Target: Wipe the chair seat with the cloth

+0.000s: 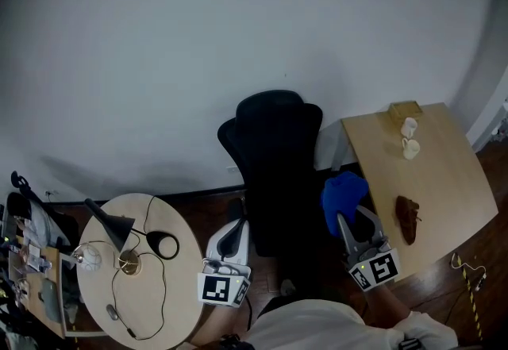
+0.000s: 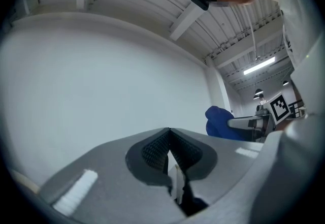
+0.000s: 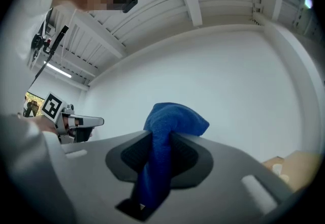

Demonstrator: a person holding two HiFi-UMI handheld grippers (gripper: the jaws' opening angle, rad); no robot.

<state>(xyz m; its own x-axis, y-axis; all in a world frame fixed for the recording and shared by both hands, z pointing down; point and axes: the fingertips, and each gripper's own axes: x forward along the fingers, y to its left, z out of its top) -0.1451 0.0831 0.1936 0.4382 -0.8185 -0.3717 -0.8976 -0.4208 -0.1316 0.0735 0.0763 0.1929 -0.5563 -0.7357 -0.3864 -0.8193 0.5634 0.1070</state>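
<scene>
**Blue cloth [image 1: 343, 196] riding in the right hand-held gripper [image 1: 354, 219] beside the chair [image 1: 274, 158]**

The person is standing over a black office chair that is backing onto a white wall. The right hand-held gripper is pinching the cloth between its jaws. In its own view the fabric is bunching above the tips and trailing down through the gap. From above, the cloth is hanging at the chair's right edge, between the chair and a rectangular tabletop [image 1: 444, 182]. It is not lying on the seat, which is too dark to make out clearly.

The left hand-held gripper [image 1: 236, 223] is hovering at the chair's left side. Its jaws are pressing together with nothing between them. Its view is catching the cloth and the other gripper off to the right.

Two pale cups [image 1: 409, 138] and a brown object [image 1: 408, 217] are sitting on the rectangular tabletop. To the left, a round tabletop [image 1: 171, 293] is carrying a black lamp [image 1: 111, 225] and some looping cables.
</scene>
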